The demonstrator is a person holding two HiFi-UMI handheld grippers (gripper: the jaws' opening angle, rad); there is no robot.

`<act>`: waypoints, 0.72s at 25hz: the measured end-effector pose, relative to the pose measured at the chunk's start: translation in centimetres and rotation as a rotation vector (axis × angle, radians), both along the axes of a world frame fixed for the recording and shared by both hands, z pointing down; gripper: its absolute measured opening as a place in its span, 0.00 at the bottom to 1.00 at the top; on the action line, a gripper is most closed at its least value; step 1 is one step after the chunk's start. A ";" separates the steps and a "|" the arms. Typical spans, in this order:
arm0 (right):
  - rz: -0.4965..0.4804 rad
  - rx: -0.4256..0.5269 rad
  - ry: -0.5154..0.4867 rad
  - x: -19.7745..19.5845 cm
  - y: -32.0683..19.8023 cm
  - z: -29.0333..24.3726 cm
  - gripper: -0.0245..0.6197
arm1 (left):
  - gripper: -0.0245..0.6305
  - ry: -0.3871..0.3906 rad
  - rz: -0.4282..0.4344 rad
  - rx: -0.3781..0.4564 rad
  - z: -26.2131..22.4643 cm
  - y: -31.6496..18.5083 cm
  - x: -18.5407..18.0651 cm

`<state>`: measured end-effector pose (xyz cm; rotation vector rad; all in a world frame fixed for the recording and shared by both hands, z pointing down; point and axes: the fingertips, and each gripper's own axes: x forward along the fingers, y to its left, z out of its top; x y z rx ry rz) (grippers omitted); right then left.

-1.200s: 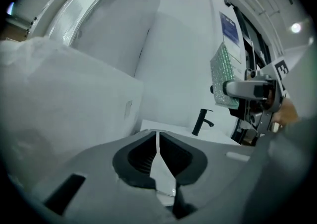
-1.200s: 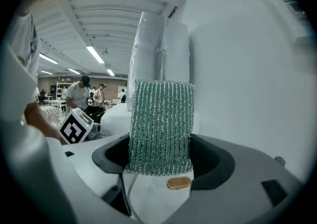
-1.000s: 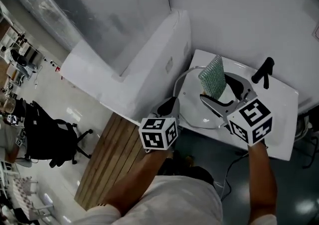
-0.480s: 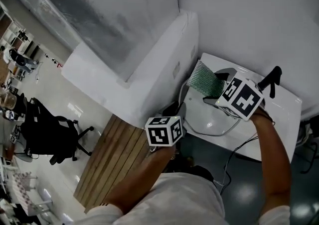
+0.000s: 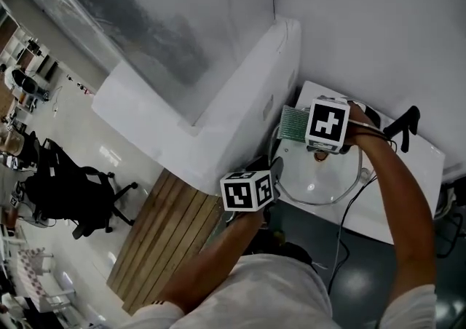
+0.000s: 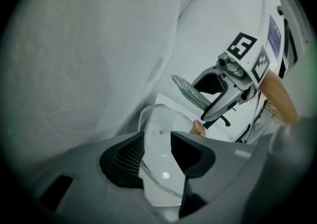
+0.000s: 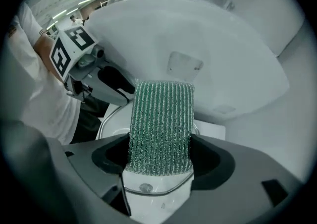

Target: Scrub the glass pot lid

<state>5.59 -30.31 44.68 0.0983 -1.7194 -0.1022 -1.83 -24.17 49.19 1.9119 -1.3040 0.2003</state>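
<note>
One outstretched arm point(image 5: 397, 189) holds the right gripper point(image 7: 159, 162), clamping scrubber point(image 7: 161, 124), over glass lid point(image 5: 320, 178).

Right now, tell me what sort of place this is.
Likely an office or lab workspace, not a kitchen: black office chair, wooden slatted platform, and the glass pot lid on a white counter.

White sink top point(image 5: 428, 175) — seemingly — bears 1 glass lid point(image 5: 320, 182).

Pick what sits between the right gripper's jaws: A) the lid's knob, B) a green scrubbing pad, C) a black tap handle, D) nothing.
B: the right gripper view shows the green scrubbing pad clamped between the jaws of the right gripper, just above the glass pot lid.
</note>
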 end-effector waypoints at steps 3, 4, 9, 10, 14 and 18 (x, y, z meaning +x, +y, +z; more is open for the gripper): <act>-0.061 -0.023 0.076 -0.3 -0.8 1.6 0.58 | 0.28 -0.008 0.018 -0.020 0.9 -0.1 0.0; -0.079 -0.031 0.097 -0.4 -1.0 2.1 0.58 | 0.28 -0.013 0.026 -0.025 1.2 -0.1 0.1; -0.176 -0.062 0.205 -0.9 -1.5 4.4 0.58 | 0.29 -0.027 0.052 -0.051 2.1 0.0 0.2; -0.193 -0.066 0.221 -1.0 -1.6 4.9 0.58 | 0.29 -0.027 0.053 -0.057 2.3 0.0 0.3; -0.235 -0.089 0.253 -1.6 -1.7 6.6 0.58 | 0.29 -0.031 0.059 -0.074 3.0 -0.1 0.3; -0.242 -0.112 0.267 -1.7 -1.6 7.8 0.58 | 0.28 -0.049 0.067 -0.071 3.2 -0.1 0.3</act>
